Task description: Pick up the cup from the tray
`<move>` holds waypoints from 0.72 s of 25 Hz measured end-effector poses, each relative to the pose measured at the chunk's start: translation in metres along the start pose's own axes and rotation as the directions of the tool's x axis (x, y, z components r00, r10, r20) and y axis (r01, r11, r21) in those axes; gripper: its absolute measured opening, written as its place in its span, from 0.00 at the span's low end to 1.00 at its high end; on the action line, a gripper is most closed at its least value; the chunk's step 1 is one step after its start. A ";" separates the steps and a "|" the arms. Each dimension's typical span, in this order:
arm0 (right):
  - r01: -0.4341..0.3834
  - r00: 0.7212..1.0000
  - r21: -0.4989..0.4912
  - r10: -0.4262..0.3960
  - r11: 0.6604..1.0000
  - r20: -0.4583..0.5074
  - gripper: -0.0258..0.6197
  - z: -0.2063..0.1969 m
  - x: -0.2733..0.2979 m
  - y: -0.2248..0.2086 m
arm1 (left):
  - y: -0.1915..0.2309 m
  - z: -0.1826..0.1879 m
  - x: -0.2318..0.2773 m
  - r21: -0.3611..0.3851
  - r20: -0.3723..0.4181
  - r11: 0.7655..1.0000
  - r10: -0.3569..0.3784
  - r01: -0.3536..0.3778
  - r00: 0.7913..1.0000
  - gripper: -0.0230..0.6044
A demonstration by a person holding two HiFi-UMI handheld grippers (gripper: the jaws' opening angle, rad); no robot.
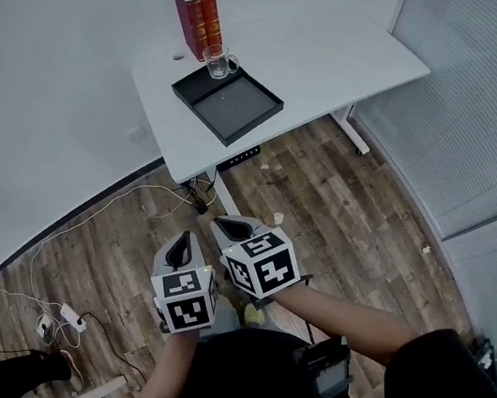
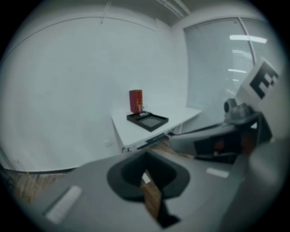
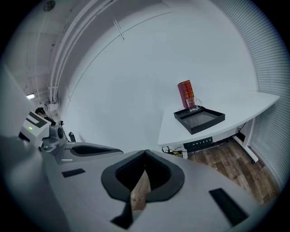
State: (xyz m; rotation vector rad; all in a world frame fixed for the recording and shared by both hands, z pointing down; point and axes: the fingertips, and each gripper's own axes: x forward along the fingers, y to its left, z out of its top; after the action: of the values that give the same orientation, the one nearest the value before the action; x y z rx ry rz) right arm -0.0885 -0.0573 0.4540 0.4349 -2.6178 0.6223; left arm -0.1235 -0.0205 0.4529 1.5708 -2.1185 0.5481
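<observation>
**Both grippers clenched, well short of the desk**

Nearest to me, the person holds the left gripper (image 1: 187, 236) and the right gripper (image 1: 233, 229) side by side above the wood floor (image 1: 351, 211), each topped by its marker cube. The left gripper view shows its jaws clenched tip to tip with nothing between them. The right gripper view shows the same for the right gripper.

Each gripper view catches its neighbour. The right gripper shows at the right edge of the left gripper view, and the left gripper at the left edge of the right gripper view.

Only the head view shows the loose cables (image 1: 133, 206) trailing across the floor to a white power strip (image 1: 72, 315).

Beyond that stands the white desk (image 1: 349, 59), well apart from both grippers, with open floor between. On it lies a black tray (image 1: 232, 105). The cup (image 1: 219, 62), clear glass with a handle, stands upright in the tray's far corner. In the right gripper view it is plain; in the left gripper view it is too small to make out well. Just behind it two red books (image 1: 196, 20) stand on end against the white wall. Blinds (image 1: 492, 112) close off the right side.
</observation>
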 end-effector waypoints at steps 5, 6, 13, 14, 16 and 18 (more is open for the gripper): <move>0.015 1.000 0.013 -0.016 1.000 0.005 0.06 -0.001 -0.005 -0.008 | -0.009 0.000 0.005 0.015 -0.003 1.000 -0.020 0.020 1.000 0.04; 0.022 1.000 0.016 -0.022 1.000 0.007 0.06 -0.001 -0.006 -0.012 | -0.011 0.000 0.006 0.017 -0.004 1.000 -0.025 0.025 1.000 0.04; 0.057 0.998 0.034 -0.058 0.998 0.010 0.06 0.005 -0.005 -0.031 | -0.015 0.012 0.022 0.033 -0.005 0.998 -0.053 0.053 0.999 0.04; 0.059 0.998 0.039 -0.060 0.997 0.012 0.06 0.006 -0.004 -0.033 | -0.015 0.013 0.025 0.035 -0.006 0.998 -0.058 0.058 0.998 0.04; 0.062 0.998 0.045 -0.063 0.997 0.013 0.06 0.008 -0.002 -0.036 | -0.015 0.015 0.030 0.036 -0.008 0.997 -0.066 0.066 0.998 0.04; 0.064 0.998 0.049 -0.064 0.997 0.010 0.06 0.010 -0.001 -0.041 | -0.018 0.017 0.035 0.042 -0.012 0.996 -0.073 0.074 0.997 0.04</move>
State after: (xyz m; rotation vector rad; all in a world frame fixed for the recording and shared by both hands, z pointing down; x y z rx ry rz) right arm -0.0753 -0.0965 0.4603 0.5367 -2.5928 0.6651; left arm -0.1171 -0.0626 0.4594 1.6586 -2.0453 0.5785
